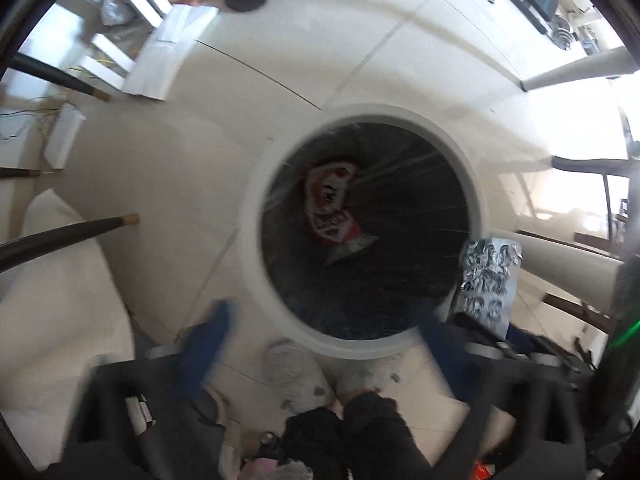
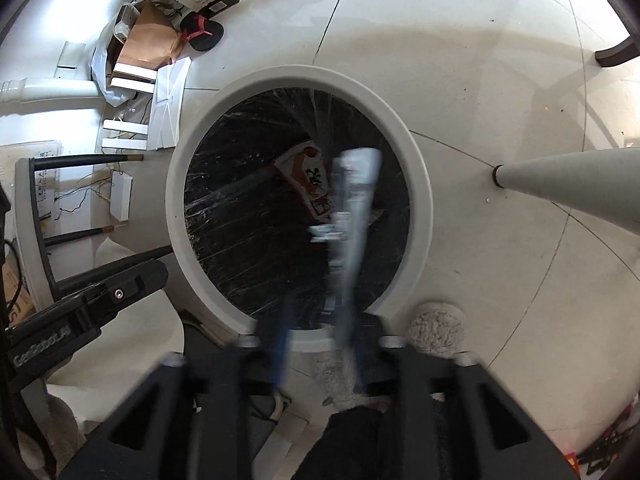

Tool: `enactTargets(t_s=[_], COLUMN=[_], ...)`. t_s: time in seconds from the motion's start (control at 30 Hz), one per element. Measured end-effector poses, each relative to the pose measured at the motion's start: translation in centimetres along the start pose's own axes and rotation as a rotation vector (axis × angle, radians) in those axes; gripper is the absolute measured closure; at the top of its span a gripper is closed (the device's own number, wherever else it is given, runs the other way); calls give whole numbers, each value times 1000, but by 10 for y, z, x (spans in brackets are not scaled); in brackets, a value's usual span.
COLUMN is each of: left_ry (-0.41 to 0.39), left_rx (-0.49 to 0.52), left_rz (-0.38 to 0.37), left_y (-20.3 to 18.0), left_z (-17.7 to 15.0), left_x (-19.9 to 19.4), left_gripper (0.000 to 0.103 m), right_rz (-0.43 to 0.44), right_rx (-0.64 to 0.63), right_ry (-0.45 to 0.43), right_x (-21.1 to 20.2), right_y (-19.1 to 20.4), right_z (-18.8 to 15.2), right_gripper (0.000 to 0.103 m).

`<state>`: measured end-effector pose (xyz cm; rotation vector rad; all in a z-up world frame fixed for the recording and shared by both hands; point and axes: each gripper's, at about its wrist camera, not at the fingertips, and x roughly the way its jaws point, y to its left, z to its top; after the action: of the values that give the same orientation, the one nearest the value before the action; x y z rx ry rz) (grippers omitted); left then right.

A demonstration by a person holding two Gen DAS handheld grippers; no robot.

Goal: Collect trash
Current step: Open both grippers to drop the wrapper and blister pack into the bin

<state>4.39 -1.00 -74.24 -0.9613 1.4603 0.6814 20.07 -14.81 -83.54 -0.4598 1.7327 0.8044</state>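
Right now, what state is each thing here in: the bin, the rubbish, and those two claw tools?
Trash bin: open, lined with a black bag.
Red snack wrapper: lying inside the bin.
Silver patterned packet: over the bin's mouth at the right gripper; blur hides whether it is held.
Left gripper: open, empty, above the bin's rim.

Large pale glossy floor tiles [image 2: 460,92] with thin dark grout lines cover the room. Bright daylight floods in at the right edge of the left wrist view, washing out the window area [image 1: 600,196]. A tapered grey furniture leg [image 2: 568,184] with a dark ring near its foot stands on the tiles, and slim black chair legs [image 2: 88,158] with brass-coloured tips rest at the left. A black slipper with red straps [image 2: 202,34] lies beside a brown paper bag [image 2: 148,42] and white boxes [image 2: 120,196].
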Motion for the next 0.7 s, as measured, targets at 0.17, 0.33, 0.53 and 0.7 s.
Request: enactTargets(t_s=[0.17,0.33,0.53,0.7], left_ry=[-25,-57,-71,-81], left_rx=[0,3,-4,-6], left_rz=[69,141,174,182], left_y=[4,7,11,11], left_z=[-15,-29,-50,-75], left_x=[-17,-41,-82,-131], left_gripper=[1,1,1,1], right_rz=[-22,-161,-257,-267], right_rx=[-22,-90,-96,-116], right_ry=[-33,-101,-143,-152], right_x=[-21,-55,-103,-149], right_y=[8,22,30,44], right_z=[-4,-15,-32,-55], right_gripper=[23,4,2,2])
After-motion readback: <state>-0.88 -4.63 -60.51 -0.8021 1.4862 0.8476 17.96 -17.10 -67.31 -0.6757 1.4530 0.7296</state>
